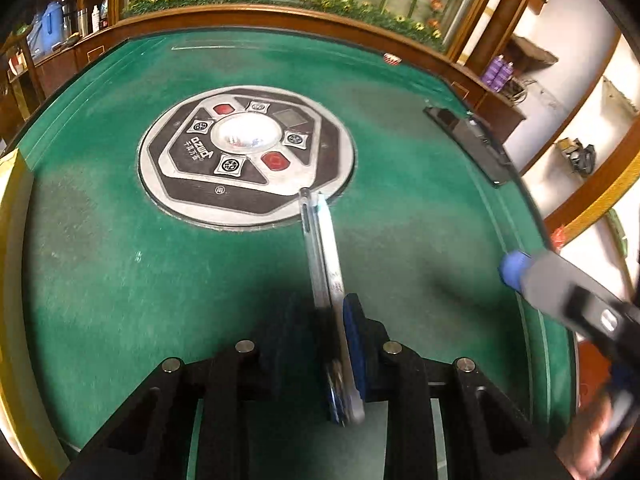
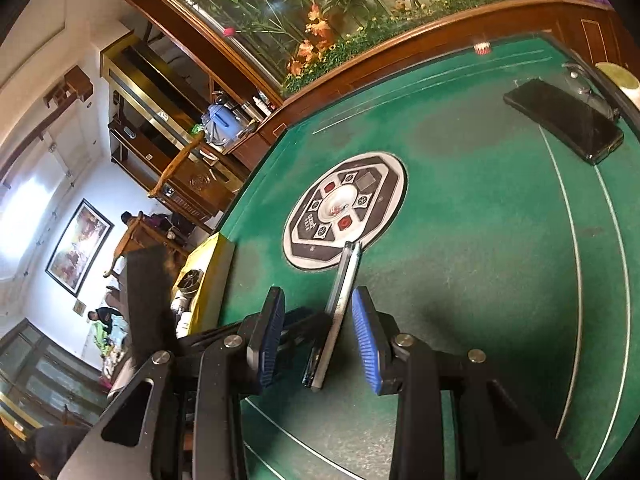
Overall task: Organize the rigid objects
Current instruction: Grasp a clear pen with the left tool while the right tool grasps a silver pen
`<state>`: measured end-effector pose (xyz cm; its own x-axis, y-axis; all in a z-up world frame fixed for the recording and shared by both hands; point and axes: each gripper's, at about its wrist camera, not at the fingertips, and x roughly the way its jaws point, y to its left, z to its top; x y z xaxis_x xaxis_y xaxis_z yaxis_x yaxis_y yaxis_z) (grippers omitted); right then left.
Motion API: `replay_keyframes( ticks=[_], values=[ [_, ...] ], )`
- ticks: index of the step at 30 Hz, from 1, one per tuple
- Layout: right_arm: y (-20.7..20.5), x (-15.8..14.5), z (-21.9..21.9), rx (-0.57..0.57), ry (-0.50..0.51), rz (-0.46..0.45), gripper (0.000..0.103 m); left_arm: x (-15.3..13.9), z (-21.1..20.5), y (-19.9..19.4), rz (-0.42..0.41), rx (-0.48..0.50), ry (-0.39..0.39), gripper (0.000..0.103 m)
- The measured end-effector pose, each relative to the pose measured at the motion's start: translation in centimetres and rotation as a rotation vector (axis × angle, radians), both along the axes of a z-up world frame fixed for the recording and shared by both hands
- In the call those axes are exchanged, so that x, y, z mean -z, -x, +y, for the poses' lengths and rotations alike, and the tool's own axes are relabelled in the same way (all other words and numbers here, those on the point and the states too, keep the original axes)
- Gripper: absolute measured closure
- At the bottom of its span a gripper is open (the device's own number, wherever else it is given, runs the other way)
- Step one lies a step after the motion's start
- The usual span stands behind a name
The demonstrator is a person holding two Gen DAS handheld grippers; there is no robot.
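In the left wrist view my left gripper (image 1: 334, 320) is shut on a thin silver phone (image 1: 322, 248), held on edge above the green mahjong table (image 1: 100, 280). My right gripper (image 1: 516, 268) shows at the right edge there. In the right wrist view my right gripper (image 2: 318, 332) is open, its blue pads (image 2: 366, 340) either side of the same phone (image 2: 340, 304) without touching it. A second, black phone (image 2: 564, 120) lies flat near the table's far right edge; it also shows in the left wrist view (image 1: 472, 140).
A round control panel (image 1: 246, 156) with a dice dome sits in the table's centre. A yellow box (image 2: 208, 280) stands at the left edge. A wooden rail (image 1: 280, 16) and a glass flower display border the far side.
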<state>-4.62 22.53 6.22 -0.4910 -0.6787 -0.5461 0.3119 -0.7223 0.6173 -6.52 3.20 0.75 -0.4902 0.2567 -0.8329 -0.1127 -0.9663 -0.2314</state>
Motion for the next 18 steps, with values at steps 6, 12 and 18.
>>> replay_keyframes(
  ticks=[6,12,18],
  values=[
    [0.0,0.3,-0.2,0.007,-0.015,-0.004,0.069,0.3,-1.5,0.1,0.021,-0.033,-0.002,0.089],
    [0.1,1.1,-1.1,0.006,-0.072,-0.008,0.069,0.6,-3.7,-0.9,0.028,-0.063,-0.074,0.095],
    [0.4,2.7,-3.5,-0.037,-0.203,-0.011,0.069,0.3,-3.2,-3.2,0.053,-0.062,0.021,0.095]
  ],
)
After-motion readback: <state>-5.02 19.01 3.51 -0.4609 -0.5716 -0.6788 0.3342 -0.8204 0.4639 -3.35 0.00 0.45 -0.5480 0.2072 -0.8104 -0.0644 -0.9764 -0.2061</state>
